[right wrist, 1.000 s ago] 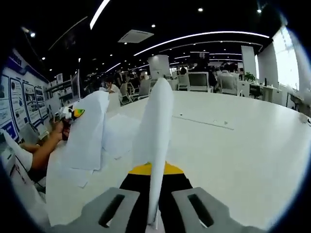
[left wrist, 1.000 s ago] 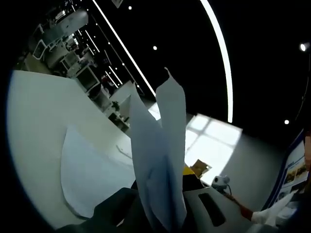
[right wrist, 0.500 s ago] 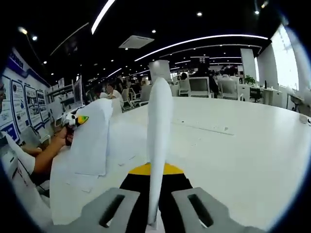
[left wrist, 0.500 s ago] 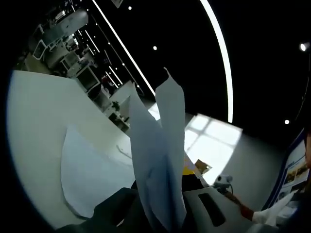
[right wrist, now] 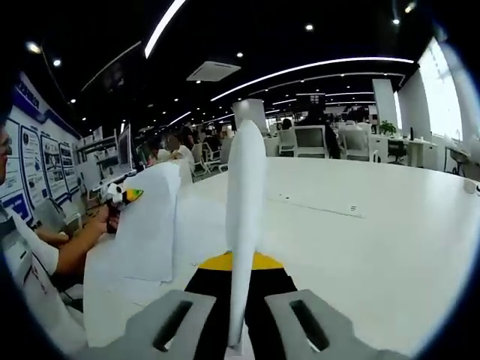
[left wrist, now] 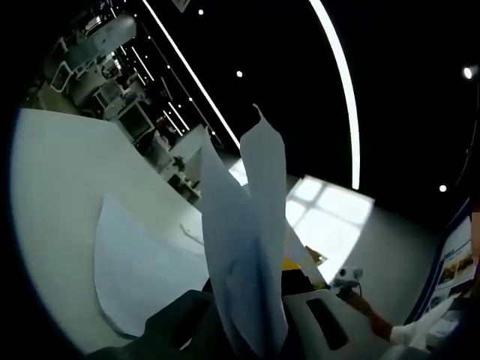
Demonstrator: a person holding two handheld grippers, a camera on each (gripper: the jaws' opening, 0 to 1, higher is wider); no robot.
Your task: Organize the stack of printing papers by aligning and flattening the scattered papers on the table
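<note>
Both jaws clamp papers [right wrist: 245, 225] upright (off table [right wrist: 390, 240]).

Your left gripper [left wrist: 251, 341] is clamped on a bunch of thin white printing sheets [left wrist: 247, 255], which stand up from its dark jaws and fan apart toward their tips. To their left, one loose white sheet [left wrist: 139, 274] lies flat on the pale, smooth surface [left wrist: 60, 172]. At the lower right you can see your other hand [left wrist: 360, 304].

Two claws [left wrist: 251, 334], each with papers [left wrist: 247, 255], one white table [right wrist: 390, 225], several sheets lying flat [left wrist: 131, 274]
</note>
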